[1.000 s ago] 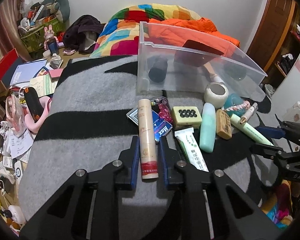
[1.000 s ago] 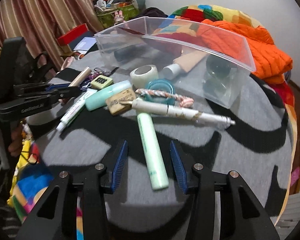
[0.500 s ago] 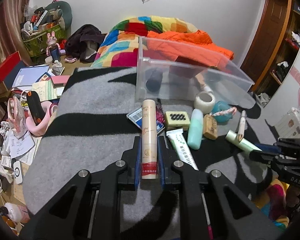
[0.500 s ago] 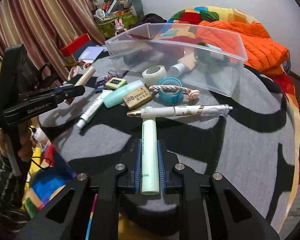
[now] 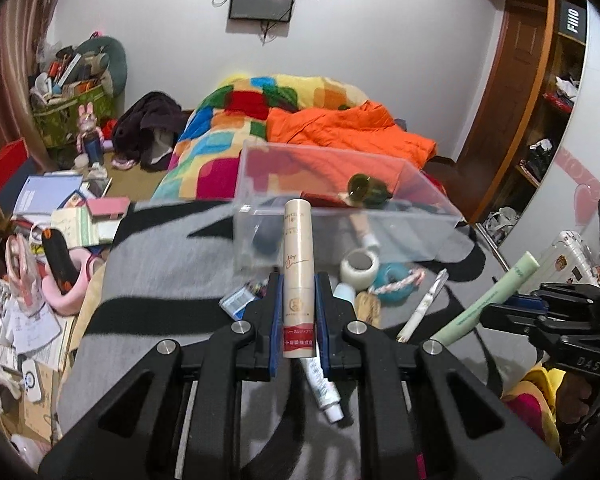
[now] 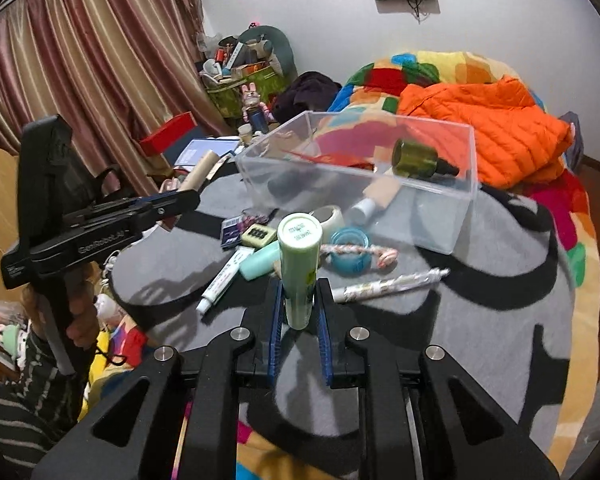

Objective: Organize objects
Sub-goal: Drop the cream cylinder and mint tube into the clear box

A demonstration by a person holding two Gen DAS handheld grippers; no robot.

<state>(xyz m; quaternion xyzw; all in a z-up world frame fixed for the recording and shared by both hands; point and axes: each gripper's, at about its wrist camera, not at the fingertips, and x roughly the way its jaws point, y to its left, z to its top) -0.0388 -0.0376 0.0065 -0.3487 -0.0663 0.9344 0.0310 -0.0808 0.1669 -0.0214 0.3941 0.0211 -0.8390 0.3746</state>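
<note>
Two tubes are held clear of the grey-and-black striped blanket (image 5: pixel 160 264). The beige tube (image 5: pixel 298 280) is clamped near its red-banded end by the left tool (image 5: pixel 298 312), its far end raised in front of the clear plastic bin (image 5: pixel 340 216). The pale green tube (image 6: pixel 298 268) is clamped low by the right tool (image 6: pixel 298 320) and is tilted steeply, its round end turned toward the camera. Both tools are pointed downward, toward the bin. A second ago both tubes lay flat on the blanket, the right tool open around the green one; since then it has been closed and both tubes have been lifted. A white pen (image 6: pixel 388 284), a white tube (image 6: pixel 224 276), a tape roll (image 5: pixel 359 268) and a blue ring (image 6: pixel 350 250) lie before the bin.
</note>
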